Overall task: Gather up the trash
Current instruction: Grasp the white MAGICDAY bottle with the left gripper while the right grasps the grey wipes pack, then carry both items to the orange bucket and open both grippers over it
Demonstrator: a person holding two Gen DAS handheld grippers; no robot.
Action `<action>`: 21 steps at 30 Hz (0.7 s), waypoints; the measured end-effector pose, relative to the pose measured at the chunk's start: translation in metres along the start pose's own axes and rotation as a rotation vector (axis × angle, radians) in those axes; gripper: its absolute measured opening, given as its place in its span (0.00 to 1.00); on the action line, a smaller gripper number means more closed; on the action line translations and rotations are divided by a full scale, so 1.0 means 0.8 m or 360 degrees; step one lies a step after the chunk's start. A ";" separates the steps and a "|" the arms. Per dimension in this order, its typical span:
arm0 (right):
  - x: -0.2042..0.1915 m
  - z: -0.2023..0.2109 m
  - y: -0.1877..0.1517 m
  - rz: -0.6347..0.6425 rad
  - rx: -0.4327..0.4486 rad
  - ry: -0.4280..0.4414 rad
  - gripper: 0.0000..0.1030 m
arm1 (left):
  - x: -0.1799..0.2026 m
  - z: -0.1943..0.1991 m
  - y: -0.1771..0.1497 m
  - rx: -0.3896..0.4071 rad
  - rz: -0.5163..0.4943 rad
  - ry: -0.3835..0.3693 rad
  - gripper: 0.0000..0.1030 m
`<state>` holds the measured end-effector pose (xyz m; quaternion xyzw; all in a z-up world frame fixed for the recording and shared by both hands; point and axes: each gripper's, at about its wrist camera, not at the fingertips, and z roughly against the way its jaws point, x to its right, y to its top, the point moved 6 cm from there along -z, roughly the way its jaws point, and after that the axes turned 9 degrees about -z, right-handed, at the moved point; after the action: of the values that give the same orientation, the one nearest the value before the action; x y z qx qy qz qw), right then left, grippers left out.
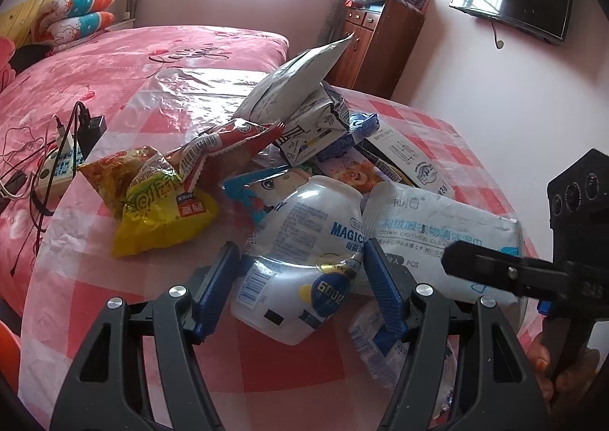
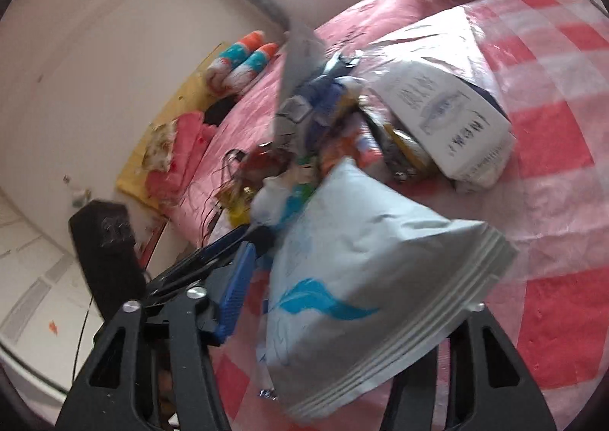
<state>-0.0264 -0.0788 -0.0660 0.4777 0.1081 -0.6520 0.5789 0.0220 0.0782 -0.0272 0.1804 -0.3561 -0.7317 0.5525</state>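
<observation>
A heap of trash lies on a table with a red-and-white checked cover [image 1: 114,279]. My left gripper [image 1: 300,279] has its blue fingers either side of a crushed white MAGIC plastic bottle [image 1: 304,263], gripping it low over the cover. My right gripper [image 2: 342,298] holds a grey-white wet-wipes pack [image 2: 365,298] with a blue feather print; the pack hides its right finger. The same pack [image 1: 445,229] shows in the left wrist view with the right gripper's finger [image 1: 495,267] over it.
Behind lie a yellow snack bag [image 1: 160,210], a red wrapper [image 1: 228,145], grey mailer bags [image 1: 293,85] and a white printed pack [image 2: 449,126]. A power strip with cables [image 1: 57,164] sits at the table's left edge. A pink bed [image 1: 114,58] is beyond.
</observation>
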 end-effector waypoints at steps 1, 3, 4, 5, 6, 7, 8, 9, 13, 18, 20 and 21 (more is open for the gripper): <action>0.002 0.003 -0.003 -0.0003 0.0013 -0.0020 0.38 | 0.000 0.000 -0.001 0.0000 0.0000 -0.0002 0.66; 0.004 0.009 -0.008 -0.0010 0.0025 -0.0053 0.36 | 0.000 0.002 -0.002 0.0003 0.0003 0.0001 0.66; 0.004 0.010 -0.009 -0.0016 0.0036 -0.0064 0.35 | -0.001 0.003 -0.002 0.0004 0.0008 -0.0001 0.66; 0.004 0.014 -0.010 -0.0016 0.0048 -0.0077 0.33 | -0.001 0.004 -0.003 0.0005 0.0015 -0.0006 0.66; 0.004 0.019 -0.012 -0.0012 0.0062 -0.0093 0.33 | -0.002 0.005 -0.004 0.0007 0.0022 -0.0007 0.66; 0.002 0.025 -0.013 -0.0009 0.0076 -0.0107 0.31 | -0.002 0.006 -0.005 0.0008 0.0024 -0.0008 0.66; 0.001 0.032 -0.015 -0.0010 0.0085 -0.0114 0.30 | -0.003 0.008 -0.005 0.0011 0.0027 -0.0008 0.66; -0.001 0.036 -0.016 -0.0006 0.0095 -0.0124 0.29 | -0.003 0.012 -0.006 0.0017 0.0031 -0.0008 0.66; -0.009 0.050 -0.018 0.0029 0.0123 -0.0174 0.27 | -0.005 0.027 -0.006 0.0050 0.0047 -0.0012 0.66; -0.026 0.060 -0.022 0.0059 0.0168 -0.0181 0.26 | -0.006 0.052 -0.006 0.0101 0.0063 -0.0026 0.66; -0.036 0.065 -0.024 0.0071 0.0183 -0.0173 0.26 | -0.007 0.063 -0.006 0.0122 0.0070 -0.0030 0.66; -0.041 0.070 -0.025 0.0080 0.0188 -0.0166 0.26 | -0.008 0.070 -0.006 0.0136 0.0076 -0.0028 0.66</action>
<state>-0.0756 -0.0900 -0.0210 0.4790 0.0272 -0.6664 0.5707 -0.0165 0.1028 0.0067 0.1886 -0.3961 -0.7040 0.5585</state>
